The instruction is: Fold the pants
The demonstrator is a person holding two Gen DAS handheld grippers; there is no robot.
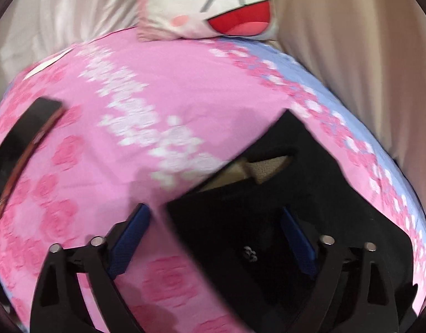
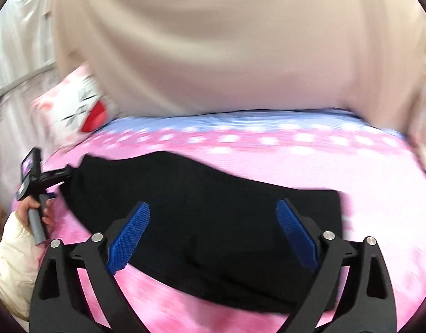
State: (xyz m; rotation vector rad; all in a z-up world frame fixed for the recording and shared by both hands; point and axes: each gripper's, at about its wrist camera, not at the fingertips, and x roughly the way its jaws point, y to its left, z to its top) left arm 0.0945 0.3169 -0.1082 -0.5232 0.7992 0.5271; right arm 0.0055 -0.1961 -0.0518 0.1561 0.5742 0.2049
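Both the left gripper (image 1: 213, 238) and right gripper (image 2: 213, 236) hang spread and empty over the black pants (image 2: 202, 211) lying on the pink bedspread (image 2: 379, 194), so a careless grab could drag the fold loose.

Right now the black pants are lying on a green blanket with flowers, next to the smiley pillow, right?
Not quite. The blanket under the black pants is pink with flowers, not green; the left wrist view shows it. The smiley pillow does sit at its far end.

Black pants (image 2: 202, 211) motion-blurred, folds indistinct.
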